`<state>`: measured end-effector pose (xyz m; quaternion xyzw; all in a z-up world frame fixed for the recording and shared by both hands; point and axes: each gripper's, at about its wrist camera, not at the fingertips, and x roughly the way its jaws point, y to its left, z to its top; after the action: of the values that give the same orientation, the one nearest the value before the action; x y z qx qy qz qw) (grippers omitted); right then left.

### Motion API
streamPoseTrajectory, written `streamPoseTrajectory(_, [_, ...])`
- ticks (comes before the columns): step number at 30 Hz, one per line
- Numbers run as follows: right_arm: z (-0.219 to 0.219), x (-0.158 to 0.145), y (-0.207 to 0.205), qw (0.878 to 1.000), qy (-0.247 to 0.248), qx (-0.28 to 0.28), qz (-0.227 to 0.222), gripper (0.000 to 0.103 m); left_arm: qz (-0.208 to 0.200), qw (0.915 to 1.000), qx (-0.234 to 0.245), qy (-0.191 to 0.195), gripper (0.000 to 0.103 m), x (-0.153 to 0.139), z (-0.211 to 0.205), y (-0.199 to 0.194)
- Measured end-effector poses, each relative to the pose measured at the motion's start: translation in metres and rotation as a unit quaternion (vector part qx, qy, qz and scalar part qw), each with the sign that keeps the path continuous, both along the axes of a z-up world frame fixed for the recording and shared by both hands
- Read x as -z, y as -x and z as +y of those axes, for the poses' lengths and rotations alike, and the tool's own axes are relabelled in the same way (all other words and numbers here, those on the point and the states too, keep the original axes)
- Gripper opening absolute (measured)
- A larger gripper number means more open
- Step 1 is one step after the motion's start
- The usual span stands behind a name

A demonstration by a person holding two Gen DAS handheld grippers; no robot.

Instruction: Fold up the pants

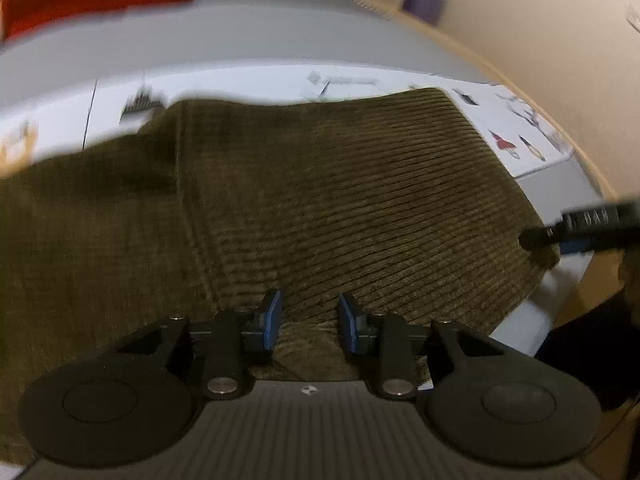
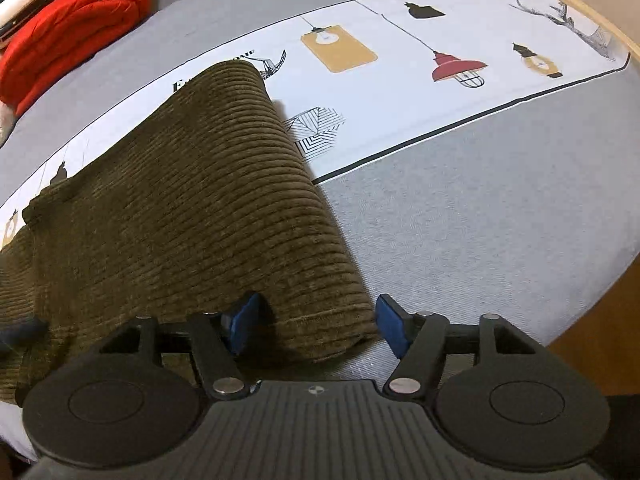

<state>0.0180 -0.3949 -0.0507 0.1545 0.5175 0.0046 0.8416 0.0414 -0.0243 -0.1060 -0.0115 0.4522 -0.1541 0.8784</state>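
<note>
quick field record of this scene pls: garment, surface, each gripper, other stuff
garment: olive corduroy pants, lying partly folded
surface: grey bedcover with a white lamp-print panel
left gripper: jaws apart over the corduroy, not pinching it
right gripper: jaws wide, straddling the hem corner, not pressing
other: folded red garment at the far edge

Both wrist fisheyes are looking steeply down along their fingers, sitting close over the olive corduroy pants (image 1: 320, 200) on the bed (image 2: 460, 220), sharing that cloth.
</note>
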Motion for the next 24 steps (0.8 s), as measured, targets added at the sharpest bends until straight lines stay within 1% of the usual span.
streamPoseTrajectory(1, [-0.001, 0.001, -0.003, 1.0, 0.002, 0.002, -0.001, 0.067, -0.005, 0.9999, 0.004, -0.013, 0.038, -0.003, -0.004, 0.001])
streamPoseTrajectory(2, [-0.001, 0.001, -0.003, 1.0, 0.004, 0.003, -0.003, 0.064, -0.01, 0.9998, 0.004, -0.014, 0.044, -0.005, -0.003, 0.005])
streamPoseTrajectory(3, [-0.001, 0.0, -0.003, 1.0, 0.005, 0.006, -0.006, 0.059, -0.013, 0.9999, 0.005, -0.006, 0.047, -0.007, -0.003, 0.008])
streamPoseTrajectory(4, [0.0, -0.002, 0.001, 1.0, 0.004, 0.008, -0.01, 0.056, -0.014, 0.9999, 0.003, -0.002, 0.051, -0.007, -0.003, 0.008])
streamPoseTrajectory(5, [-0.002, -0.004, 0.002, 1.0, 0.003, 0.007, -0.012, 0.05, -0.018, 0.9998, 0.001, -0.001, 0.053, -0.01, -0.004, 0.017])
streamPoseTrajectory(6, [-0.004, -0.004, 0.004, 1.0, -0.001, 0.006, -0.015, 0.042, -0.024, 0.9997, -0.002, 0.0, 0.054, -0.012, -0.003, 0.019])
streamPoseTrajectory(8, [-0.005, -0.008, 0.009, 1.0, -0.009, 0.002, -0.026, 0.033, -0.035, 0.9993, -0.007, 0.006, 0.056, -0.017, 0.0, 0.026])
streamPoseTrajectory(9, [-0.005, -0.012, 0.011, 0.999, -0.007, -0.003, -0.035, 0.029, -0.041, 0.999, -0.013, 0.011, 0.057, -0.022, -0.001, 0.027])
streamPoseTrajectory(10, [-0.001, -0.017, 0.015, 0.999, 0.005, -0.013, -0.052, 0.028, -0.049, 0.9984, -0.02, 0.021, 0.062, -0.026, 0.001, 0.028])
streamPoseTrajectory(11, [0.006, -0.026, 0.021, 0.996, 0.024, -0.029, -0.076, 0.027, -0.056, 0.9976, -0.027, 0.029, 0.069, -0.036, 0.003, 0.031])
streamPoseTrajectory(12, [0.016, -0.038, 0.028, 0.991, 0.047, -0.053, -0.113, 0.026, -0.064, 0.9965, -0.035, 0.04, 0.072, -0.04, 0.006, 0.032])
streamPoseTrajectory(13, [0.028, -0.052, 0.039, 0.981, 0.069, -0.084, -0.157, 0.025, -0.069, 0.9954, -0.042, 0.051, 0.075, -0.046, 0.007, 0.032])
streamPoseTrajectory(14, [0.041, -0.065, 0.051, 0.968, 0.089, -0.12, -0.203, 0.025, -0.073, 0.9936, -0.049, 0.071, 0.076, -0.052, 0.01, 0.032])
streamPoseTrajectory(15, [0.055, -0.076, 0.066, 0.949, 0.11, -0.16, -0.25, 0.025, -0.075, 0.9909, -0.055, 0.097, 0.077, -0.057, 0.013, 0.031])
streamPoseTrajectory(16, [0.069, -0.084, 0.082, 0.926, 0.128, -0.2, -0.292, 0.025, -0.078, 0.9864, -0.059, 0.132, 0.082, -0.064, 0.017, 0.031])
streamPoseTrajectory(17, [0.08, -0.089, 0.095, 0.907, 0.139, -0.234, -0.322, 0.025, -0.084, 0.9802, -0.06, 0.169, 0.085, -0.071, 0.02, 0.03])
streamPoseTrajectory(18, [0.093, -0.09, 0.108, 0.886, 0.151, -0.265, -0.348, 0.025, -0.088, 0.9732, -0.058, 0.204, 0.085, -0.077, 0.024, 0.031])
streamPoseTrajectory(19, [0.106, -0.089, 0.122, 0.863, 0.169, -0.296, -0.373, 0.025, -0.09, 0.9652, -0.057, 0.239, 0.086, -0.082, 0.027, 0.031])
streamPoseTrajectory(21, [0.129, -0.083, 0.142, 0.818, 0.202, -0.352, -0.408, 0.025, -0.088, 0.9538, -0.047, 0.283, 0.091, -0.088, 0.03, 0.03])
streamPoseTrajectory(22, [0.138, -0.079, 0.148, 0.803, 0.208, -0.374, -0.415, 0.025, -0.082, 0.9503, -0.039, 0.298, 0.095, -0.09, 0.029, 0.03])
streamPoseTrajectory(24, [0.152, -0.072, 0.155, 0.785, 0.211, -0.407, -0.417, 0.024, -0.059, 0.9446, -0.019, 0.322, 0.095, -0.089, 0.025, 0.026])
